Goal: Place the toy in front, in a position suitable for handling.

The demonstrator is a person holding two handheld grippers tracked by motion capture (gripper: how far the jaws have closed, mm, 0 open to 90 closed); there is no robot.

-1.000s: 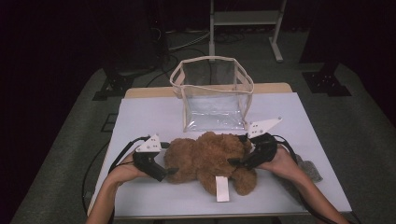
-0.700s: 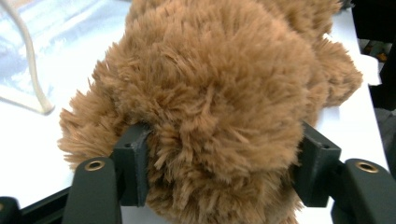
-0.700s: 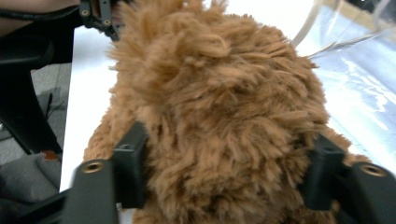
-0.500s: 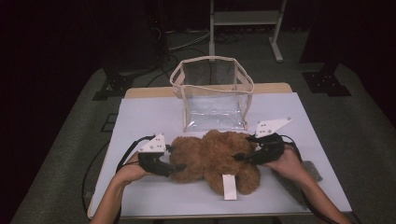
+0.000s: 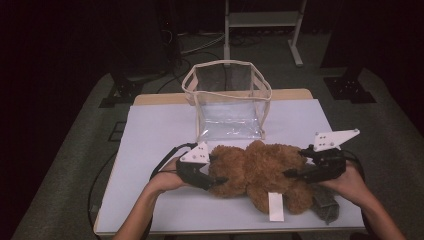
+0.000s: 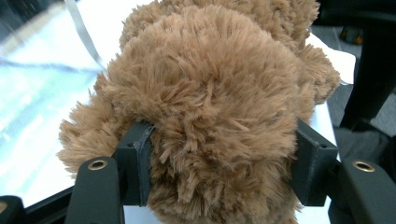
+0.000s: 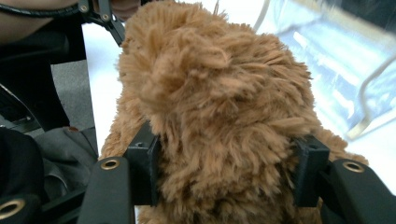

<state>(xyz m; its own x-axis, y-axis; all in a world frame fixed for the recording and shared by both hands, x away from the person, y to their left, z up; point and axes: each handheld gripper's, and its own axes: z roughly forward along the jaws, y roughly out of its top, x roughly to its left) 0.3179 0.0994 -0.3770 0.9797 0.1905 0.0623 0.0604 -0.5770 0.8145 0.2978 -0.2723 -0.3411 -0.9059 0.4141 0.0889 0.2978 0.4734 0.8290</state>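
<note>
A brown plush teddy bear [image 5: 260, 170] lies across the white table [image 5: 150, 135] near its front edge, a white tag [image 5: 275, 206] hanging from its underside. My left gripper [image 5: 216, 181] grips the bear's left end. In the left gripper view the bear [image 6: 210, 84] bulges between the jaws of my left gripper [image 6: 219, 154], which press into the fur on both sides. My right gripper [image 5: 292, 174] holds the right end. Its own view shows the bear [image 7: 210, 79] squeezed in the right gripper [image 7: 229, 163] the same way. I cannot tell whether the bear is off the table.
A clear plastic bag with beige trim [image 5: 227, 100] stands open-topped just behind the bear, at the table's middle. A crumpled grey object [image 5: 325, 206] lies at the front right under my right hand. Dark floor and a metal stand [image 5: 260, 20] lie beyond the table.
Both grippers and the bear have shifted to the right along the table's front. The white tag moved right with them.
</note>
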